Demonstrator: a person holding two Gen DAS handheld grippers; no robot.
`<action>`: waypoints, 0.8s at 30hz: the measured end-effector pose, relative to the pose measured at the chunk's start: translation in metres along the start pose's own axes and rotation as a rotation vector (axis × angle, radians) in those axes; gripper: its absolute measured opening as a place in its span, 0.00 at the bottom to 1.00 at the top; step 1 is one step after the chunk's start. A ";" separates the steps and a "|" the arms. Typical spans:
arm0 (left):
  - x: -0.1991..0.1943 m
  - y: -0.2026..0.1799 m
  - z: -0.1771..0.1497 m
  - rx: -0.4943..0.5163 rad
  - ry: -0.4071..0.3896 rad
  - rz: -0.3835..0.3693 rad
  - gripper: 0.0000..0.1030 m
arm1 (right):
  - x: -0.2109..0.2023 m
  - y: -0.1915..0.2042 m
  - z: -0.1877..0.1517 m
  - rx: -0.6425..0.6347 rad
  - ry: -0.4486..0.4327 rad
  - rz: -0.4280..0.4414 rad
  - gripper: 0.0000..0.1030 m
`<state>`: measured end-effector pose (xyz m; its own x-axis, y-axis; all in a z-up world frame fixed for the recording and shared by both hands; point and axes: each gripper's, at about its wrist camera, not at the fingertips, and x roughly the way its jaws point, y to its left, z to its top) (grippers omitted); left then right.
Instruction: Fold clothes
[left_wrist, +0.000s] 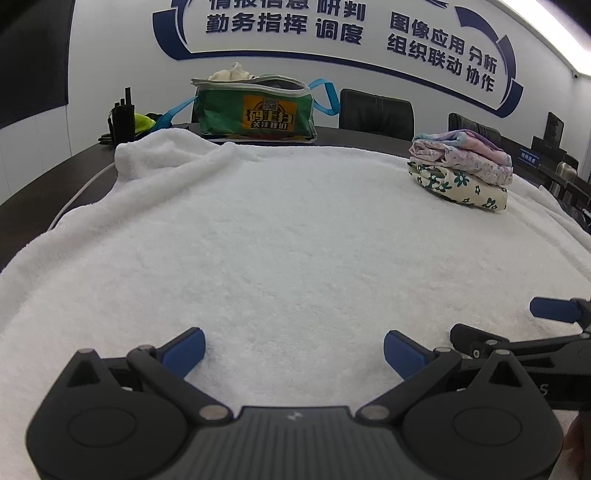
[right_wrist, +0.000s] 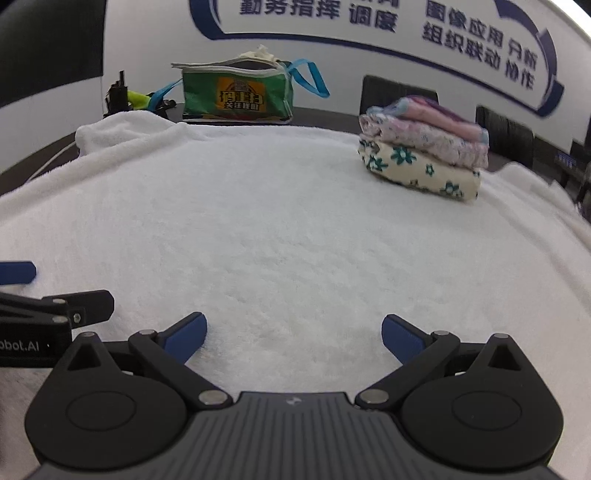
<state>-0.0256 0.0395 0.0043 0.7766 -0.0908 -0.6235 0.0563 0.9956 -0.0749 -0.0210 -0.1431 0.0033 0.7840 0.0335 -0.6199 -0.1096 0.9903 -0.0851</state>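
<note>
Fingers (left_wrist: 184, 350) of the left gripper (left_wrist: 294, 350) spread wide apart, blue pads empty, hovering low over a white terry towel (left_wrist: 295, 240) covering a dark worktop (left_wrist: 44, 177). Same posture on the right gripper (right_wrist: 294, 338): blue-padded fingers (right_wrist: 186, 338) held well apart, gripping nothing, just above the towel's bare centre. Both grippers side by side near the 6 o'clock edge of the towel; part of the right gripper visible at 4 o'clock in the left wrist view, part of the left gripper at 9 o'clock in the right wrist view.

Folded clothes (left_wrist: 461, 166) stacked at about 2 o'clock, well apart from both grippers: a cream piece with teal flowers (right_wrist: 421, 170) at the bottom, pale pink and lilac floral pieces (right_wrist: 428, 129) on top. Stack resting on the towel near its far right edge.

At 12 o'clock, beyond the towel's far edge, a green bag (left_wrist: 255, 110) with a yellow-and-black logo and blue straps, cream fabric (left_wrist: 232, 72) poking from its open top. At 10 o'clock, a black device with upright antennas (left_wrist: 122, 118) beside something neon yellow (left_wrist: 142, 122). Towel bunched into a raised fold at the far left corner. Black chairs (left_wrist: 376, 110) and a white wall with blue Chinese lettering (left_wrist: 351, 33) behind.
</note>
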 end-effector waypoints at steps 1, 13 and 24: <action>0.000 0.000 0.000 0.002 0.001 0.002 1.00 | 0.000 0.001 0.000 -0.004 -0.004 -0.006 1.00; 0.001 -0.004 0.000 0.026 0.008 0.020 1.00 | 0.004 -0.010 0.000 0.082 0.023 0.054 0.99; 0.001 -0.004 0.000 0.027 0.009 0.016 1.00 | 0.005 -0.011 0.000 0.081 0.023 0.054 1.00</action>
<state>-0.0247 0.0357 0.0043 0.7720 -0.0744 -0.6312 0.0605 0.9972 -0.0436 -0.0163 -0.1536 0.0013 0.7641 0.0851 -0.6395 -0.1012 0.9948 0.0115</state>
